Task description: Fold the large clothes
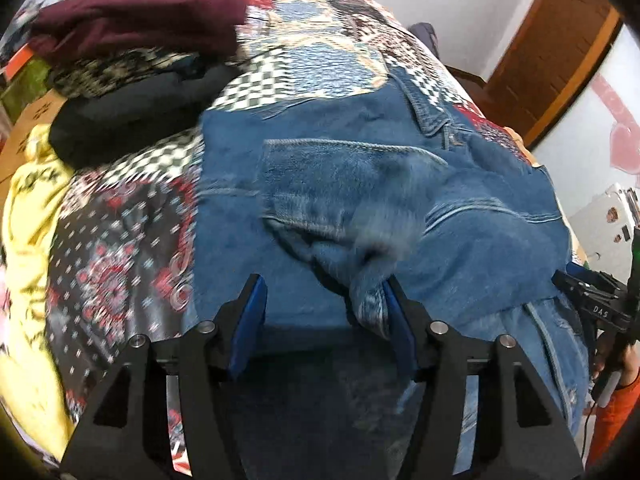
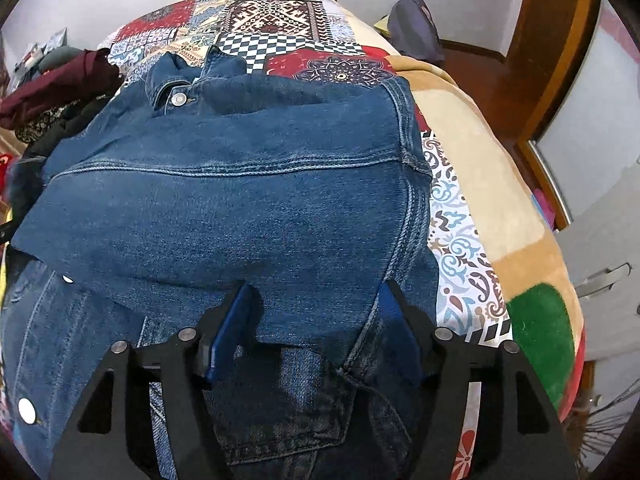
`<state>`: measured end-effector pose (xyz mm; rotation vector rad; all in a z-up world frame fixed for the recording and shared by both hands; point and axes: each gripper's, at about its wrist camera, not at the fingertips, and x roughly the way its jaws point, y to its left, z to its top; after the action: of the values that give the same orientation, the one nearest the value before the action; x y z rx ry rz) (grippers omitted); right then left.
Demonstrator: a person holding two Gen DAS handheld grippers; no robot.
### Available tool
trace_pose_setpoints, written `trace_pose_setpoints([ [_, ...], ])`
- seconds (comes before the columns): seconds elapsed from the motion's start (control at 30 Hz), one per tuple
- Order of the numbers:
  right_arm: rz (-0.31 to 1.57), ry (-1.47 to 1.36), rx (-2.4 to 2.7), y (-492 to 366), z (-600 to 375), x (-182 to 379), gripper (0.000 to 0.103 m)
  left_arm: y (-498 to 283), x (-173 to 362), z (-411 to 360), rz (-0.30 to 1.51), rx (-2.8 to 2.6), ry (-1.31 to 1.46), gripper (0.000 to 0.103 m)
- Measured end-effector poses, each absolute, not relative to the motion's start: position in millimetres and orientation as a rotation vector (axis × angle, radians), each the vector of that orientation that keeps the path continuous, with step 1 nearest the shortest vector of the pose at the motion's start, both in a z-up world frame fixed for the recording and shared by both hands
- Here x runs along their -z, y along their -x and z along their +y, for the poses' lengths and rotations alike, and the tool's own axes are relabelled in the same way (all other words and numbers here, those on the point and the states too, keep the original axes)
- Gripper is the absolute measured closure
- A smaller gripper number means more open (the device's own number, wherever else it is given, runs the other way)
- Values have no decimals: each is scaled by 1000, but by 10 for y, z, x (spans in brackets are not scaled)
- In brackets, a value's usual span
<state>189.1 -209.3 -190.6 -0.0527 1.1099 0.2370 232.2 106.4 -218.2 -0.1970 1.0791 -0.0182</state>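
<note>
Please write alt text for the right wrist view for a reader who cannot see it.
A blue denim jacket lies partly folded on a patchwork bedspread, collar farthest from the camera. The right gripper stands open over its near edge.

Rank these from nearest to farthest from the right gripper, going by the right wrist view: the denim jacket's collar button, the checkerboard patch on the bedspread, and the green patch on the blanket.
From the right gripper:
1. Green patch, low on the right, on the blanket at the bed's edge.
2. Collar button, up and to the left, at the jacket's far end.
3. Checkerboard patch, beyond the collar on the bedspread.
</note>
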Motion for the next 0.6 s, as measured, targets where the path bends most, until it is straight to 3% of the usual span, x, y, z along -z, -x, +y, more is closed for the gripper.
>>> trace_pose_setpoints([
  [0.13, 1110, 60, -231, -1891, -2143, 1925, 40, -2110, 2198, 1238, 1064, -34, 224, 43],
  [0.23, 1111, 56, -226, -1882, -2165, 1924, 39, -2008, 2251, 1365, 1054, -34, 273, 35],
  [0.6, 1116, 71, -242, -1996, -2193, 1713, 39, -2048, 1739, 1489, 974, -53, 195, 35],
])
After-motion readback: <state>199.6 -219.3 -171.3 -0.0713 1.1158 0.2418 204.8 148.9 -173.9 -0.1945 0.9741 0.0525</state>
